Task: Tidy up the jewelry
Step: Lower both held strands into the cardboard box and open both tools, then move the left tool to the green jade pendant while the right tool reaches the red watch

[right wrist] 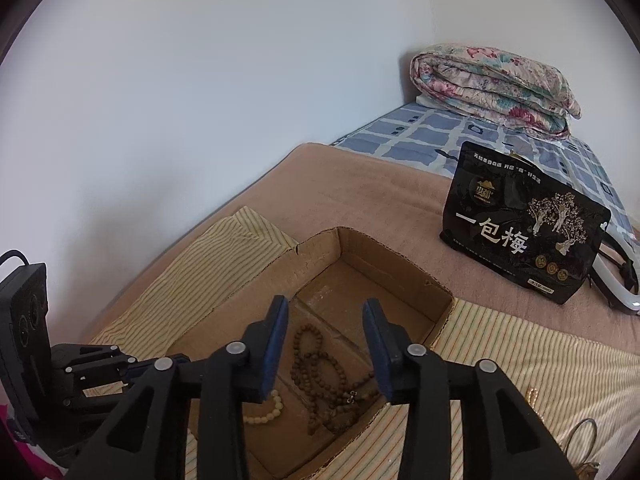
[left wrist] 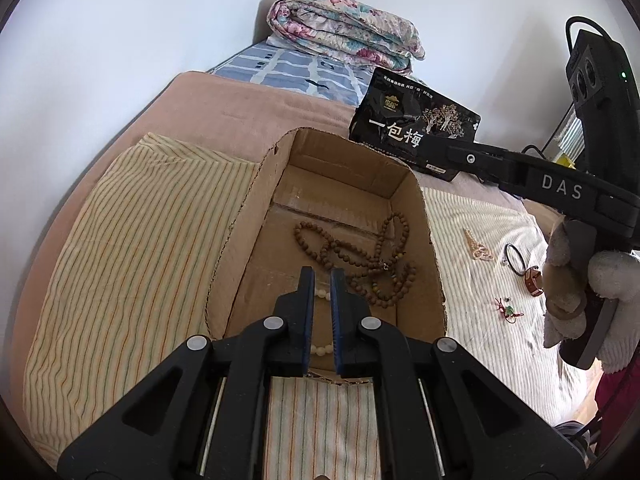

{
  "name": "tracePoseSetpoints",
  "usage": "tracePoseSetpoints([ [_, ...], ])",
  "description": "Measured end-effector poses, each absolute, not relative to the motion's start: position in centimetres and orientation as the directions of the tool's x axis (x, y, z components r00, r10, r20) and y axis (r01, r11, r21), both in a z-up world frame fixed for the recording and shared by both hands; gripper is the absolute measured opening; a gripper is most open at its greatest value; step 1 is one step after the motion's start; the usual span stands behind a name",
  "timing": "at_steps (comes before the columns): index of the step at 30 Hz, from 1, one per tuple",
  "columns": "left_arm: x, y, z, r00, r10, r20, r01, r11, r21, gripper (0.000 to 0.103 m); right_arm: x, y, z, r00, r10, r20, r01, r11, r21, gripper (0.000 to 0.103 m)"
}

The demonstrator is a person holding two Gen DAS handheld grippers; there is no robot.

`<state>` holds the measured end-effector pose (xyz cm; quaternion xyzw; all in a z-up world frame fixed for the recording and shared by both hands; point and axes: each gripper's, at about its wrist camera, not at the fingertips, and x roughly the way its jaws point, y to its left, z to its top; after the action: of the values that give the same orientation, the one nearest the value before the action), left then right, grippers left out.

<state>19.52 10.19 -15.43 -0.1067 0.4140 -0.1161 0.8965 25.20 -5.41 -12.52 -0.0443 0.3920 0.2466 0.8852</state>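
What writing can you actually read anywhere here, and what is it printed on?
"一包梅": large white characters on the black pouch.
"DAS": white letters on the right gripper's black arm, seen from the left wrist view.
Line of small characters along the pouch's top edge: too small to read surely.
Gold logo and bottom sticker on the pouch: too blurred to read.

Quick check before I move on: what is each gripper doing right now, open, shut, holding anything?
Left gripper: shut, nothing visibly clamped; cream bead bracelet lies below it in the cardboard box.
Right gripper: open, empty, above the brown bead necklace.
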Motion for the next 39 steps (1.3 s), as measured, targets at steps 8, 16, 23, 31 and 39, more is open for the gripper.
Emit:
tracePoseSetpoints([
  [8,18.4,9.1,-14.3,0.647,-0.274,-0.711,0.136,0.96,-0.247,0.005,23.4,-8.2,-11.4,0.618,0.354,-0.703,-0.424,0.902,0.081,0.071],
  [16,17.3,6.2,-13.0,0.66,-0.283,-0.696,0.18,0.959,-0.22,0.005,19.8,-13.5,-9.9,0.691,0.263,-0.674,-0.328,0.944,0.033,0.092],
  [23,16.7,1.2,-12.3,0.66,-0.316,-0.682,0.243,0.948,-0.204,0.041,16.1,-20.4,-9.1,0.743,0.132,-0.656,-0.211,0.977,-0.042,0.103],
  [31,16.7,-5.4,-12.5,0.621,-0.368,-0.692,0.327,0.924,-0.198,0.055,12.5,-30.2,-9.9,0.733,0.012,-0.68,-0.066,0.996,-0.054,0.103],
  [39,17.6,-10.9,-13.5,0.578,-0.408,-0.707,0.398,0.897,-0.192,0.055,10.3,-39.2,-13.1,0.682,-0.095,-0.725,0.081,0.995,-0.054,0.103],
])
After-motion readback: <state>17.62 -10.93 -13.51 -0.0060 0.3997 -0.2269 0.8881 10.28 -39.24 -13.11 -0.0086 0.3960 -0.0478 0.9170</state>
